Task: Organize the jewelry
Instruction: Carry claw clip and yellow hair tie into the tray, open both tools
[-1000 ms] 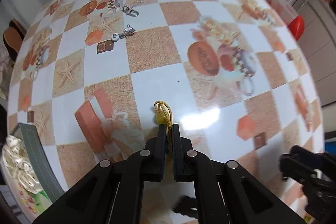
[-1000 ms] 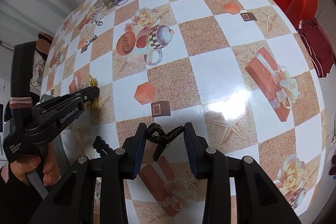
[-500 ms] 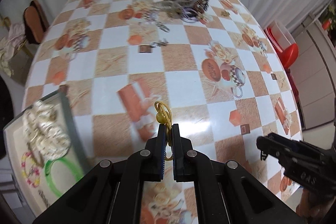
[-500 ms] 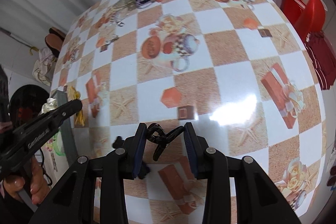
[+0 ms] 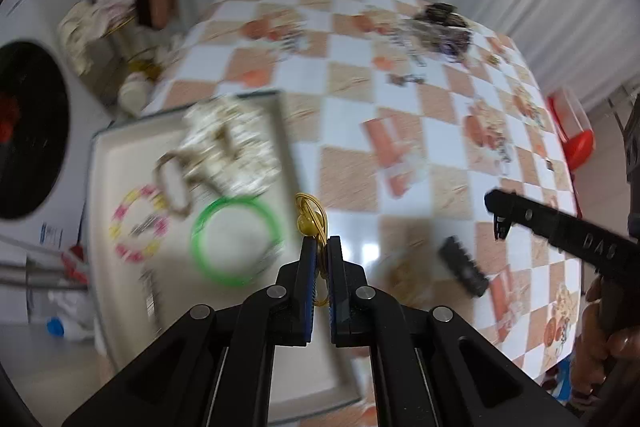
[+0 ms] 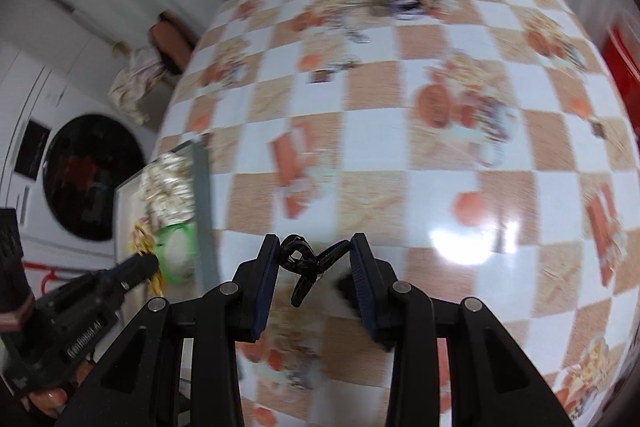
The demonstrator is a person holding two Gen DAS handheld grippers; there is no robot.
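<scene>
Left tongs (image 5: 320,247) clamped on a yellow hair tie (image 5: 310,219) beside the tray (image 5: 120,147), right tongs (image 6: 314,259) gripping a black clip (image 6: 306,263), checkered table (image 6: 380,147) below

Raised lettering reading "GenRobot.AI" runs along the black body of the left gripper (image 6: 138,265), seen at the lower left of the right wrist view. On the right gripper (image 5: 498,215), at the right of the left wrist view, only the letters "DAS" can be read, blurred by motion.
</scene>
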